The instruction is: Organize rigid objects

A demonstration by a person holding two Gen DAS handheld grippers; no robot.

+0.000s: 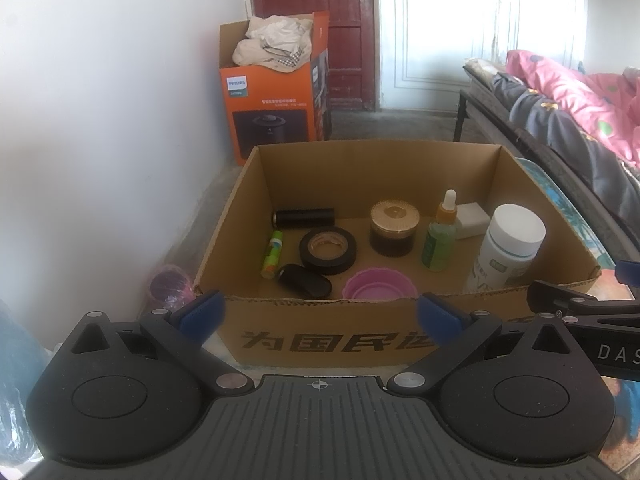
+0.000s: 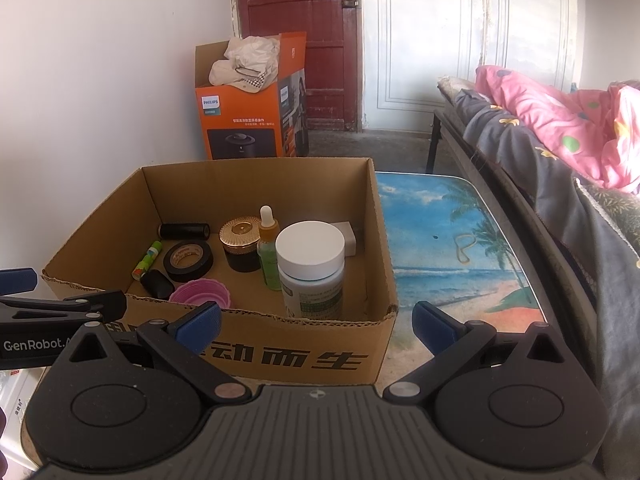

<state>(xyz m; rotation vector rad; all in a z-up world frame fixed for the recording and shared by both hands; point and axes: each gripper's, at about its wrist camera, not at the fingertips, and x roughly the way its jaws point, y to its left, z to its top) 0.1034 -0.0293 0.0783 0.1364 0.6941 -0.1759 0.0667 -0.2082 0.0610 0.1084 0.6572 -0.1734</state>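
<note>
This is a lived-in room of a home, a bedroom by the look of it: a bed [image 2: 532, 152] with a dark frame runs along the right side, heaped with a pink patterned quilt [image 2: 560, 120] over grey bedding. Plain white walls meet a bare concrete floor [image 2: 360, 144], with a dark red wooden door [image 2: 300, 28] and a white panelled door [image 2: 460, 40] at the far end, and an orange appliance carton [image 2: 244, 120] stuffed with crumpled cloth standing by the wall. A low table [image 2: 460, 240] printed with a beach scene carries an open cardboard box [image 2: 280, 344] of small household things at its left edge.
</note>
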